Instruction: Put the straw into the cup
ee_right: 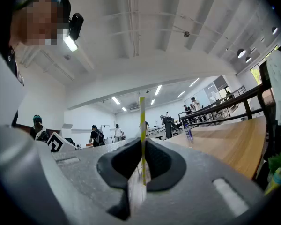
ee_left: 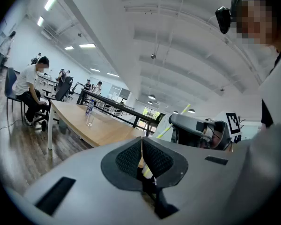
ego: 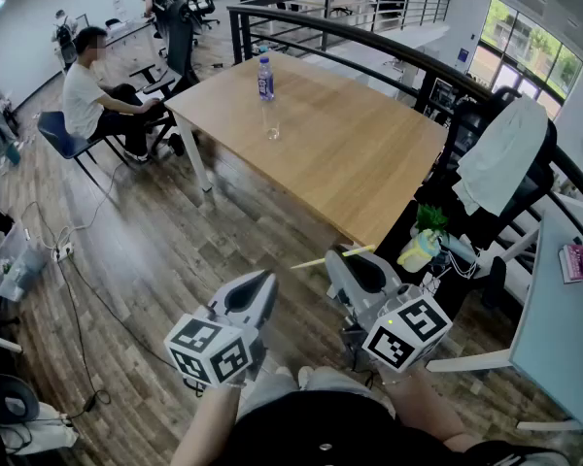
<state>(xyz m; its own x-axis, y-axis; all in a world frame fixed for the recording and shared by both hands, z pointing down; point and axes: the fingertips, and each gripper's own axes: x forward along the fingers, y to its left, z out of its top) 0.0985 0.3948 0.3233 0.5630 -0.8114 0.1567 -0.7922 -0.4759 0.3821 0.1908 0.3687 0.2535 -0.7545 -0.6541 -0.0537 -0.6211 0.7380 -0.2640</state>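
Note:
A clear cup (ego: 272, 124) stands on the wooden table (ego: 350, 153), just in front of a water bottle (ego: 265, 78). Both are far ahead of me. My right gripper (ego: 340, 260) is shut on a yellow-and-white striped straw (ego: 332, 256), which sticks out sideways to the left of its jaws. In the right gripper view the straw (ee_right: 142, 125) stands upright, pinched between the pads (ee_right: 159, 161). My left gripper (ego: 260, 284) hangs beside it with its jaws together and nothing in them. The left gripper view shows the cup (ee_left: 89, 120), the bottle (ee_left: 89, 108) and the straw (ee_left: 177, 120).
A person (ego: 92, 90) sits on a chair at the table's left end. A black railing (ego: 369, 42) runs behind the table. An office chair draped with a white garment (ego: 505, 153) stands to the right, near a white desk (ego: 564, 309). Cables (ego: 78, 289) lie on the floor.

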